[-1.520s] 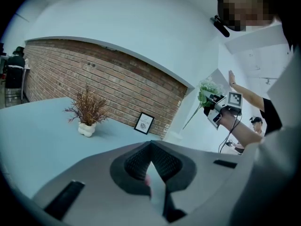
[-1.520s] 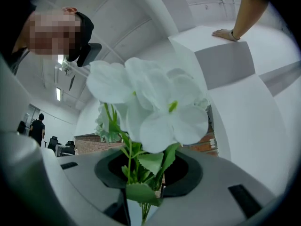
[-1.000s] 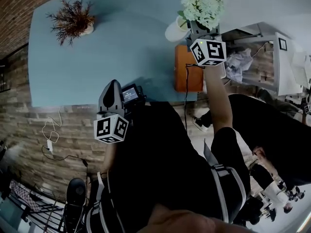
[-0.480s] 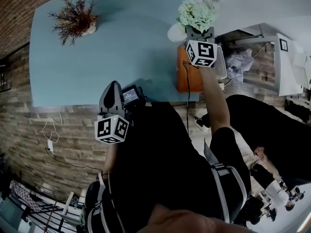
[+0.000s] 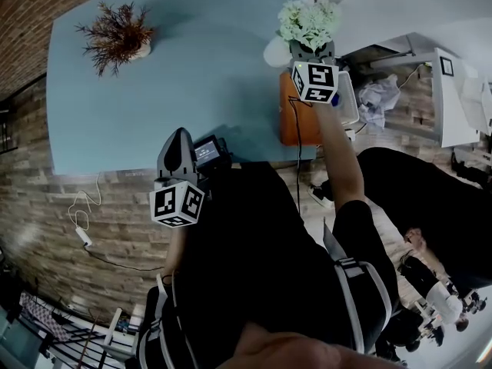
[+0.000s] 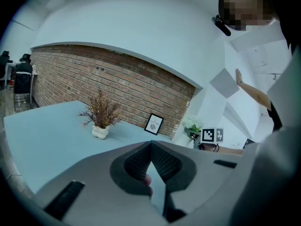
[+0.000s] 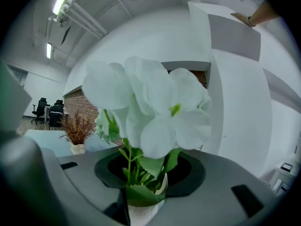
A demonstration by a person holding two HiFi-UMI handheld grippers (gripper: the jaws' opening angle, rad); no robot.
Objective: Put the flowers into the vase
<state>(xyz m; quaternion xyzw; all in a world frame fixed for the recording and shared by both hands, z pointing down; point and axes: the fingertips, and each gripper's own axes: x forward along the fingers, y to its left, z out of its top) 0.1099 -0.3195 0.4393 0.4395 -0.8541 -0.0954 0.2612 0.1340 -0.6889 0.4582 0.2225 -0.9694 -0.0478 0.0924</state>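
Note:
My right gripper (image 5: pixel 311 51) is shut on the green stems of a bunch of white flowers (image 5: pixel 307 20) at the blue table's (image 5: pixel 192 91) far right edge. In the right gripper view the blooms (image 7: pixel 150 107) stand above the jaws, and the leafy stems hang down at the mouth of a white ribbed vase (image 7: pixel 140 214). That vase (image 5: pixel 273 52) stands just left of the gripper. My left gripper (image 5: pixel 178 134) hangs over the table's near edge, shut with nothing in it; its ribbed pads (image 6: pixel 162 161) meet at the tips.
A dried brown plant in a small white pot (image 5: pixel 115 33) stands at the table's far left. A framed picture (image 6: pixel 154 124) leans on the brick wall. A brown stool (image 5: pixel 296 121) and white shelving (image 5: pixel 450 91) lie right of the table. A person's hand (image 6: pixel 239 76) rests on the white wall.
The right gripper has sunk with the flowers, so the bunch now sits closer over the white vase. The left gripper has kept still.

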